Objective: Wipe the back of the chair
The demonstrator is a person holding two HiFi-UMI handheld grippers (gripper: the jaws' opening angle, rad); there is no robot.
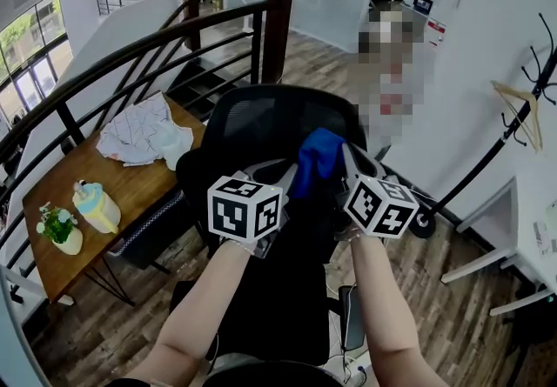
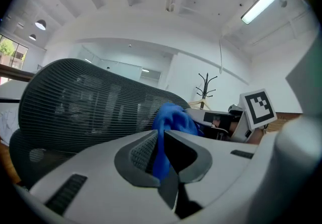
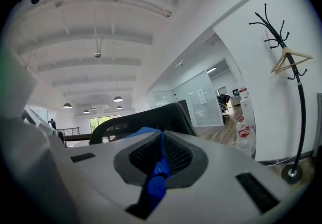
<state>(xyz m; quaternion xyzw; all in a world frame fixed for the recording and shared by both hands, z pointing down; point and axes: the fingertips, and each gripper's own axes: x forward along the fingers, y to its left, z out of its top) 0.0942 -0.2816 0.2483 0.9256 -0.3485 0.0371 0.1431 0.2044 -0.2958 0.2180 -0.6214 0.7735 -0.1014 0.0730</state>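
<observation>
Here, both grippers are up at the top edge of the chair back [image 1: 261, 120], a black mesh panel on an office chair [image 1: 278, 290] seen from behind and above. The left gripper [image 1: 287, 175] has its fingers closed down onto a fold of the blue cloth [image 1: 318, 159]; the left gripper view shows the fabric pinched in the narrow slot between them, bunching up above the fingertips against the mesh. The right gripper [image 1: 346, 157] also has its fingers pressed together on the same cloth, with a thin blue strip running down the seam between them in the right gripper view. The cloth sits between the two grippers, on the upper right part of the chair back. Both forearms reach in over the chair's seat.

Left of the chair is a wooden bench [image 1: 130, 185] carrying a crumpled patterned white cloth [image 1: 144, 131], a yellow jug [image 1: 96, 207] and a small potted plant [image 1: 59, 229]. A dark stair railing [image 1: 174, 37] curves behind the chair. Right of the chair stands a black coat rack [image 1: 487, 159] with a wooden hanger [image 1: 520, 107]. A person stands beyond the chair, face blurred out.
</observation>
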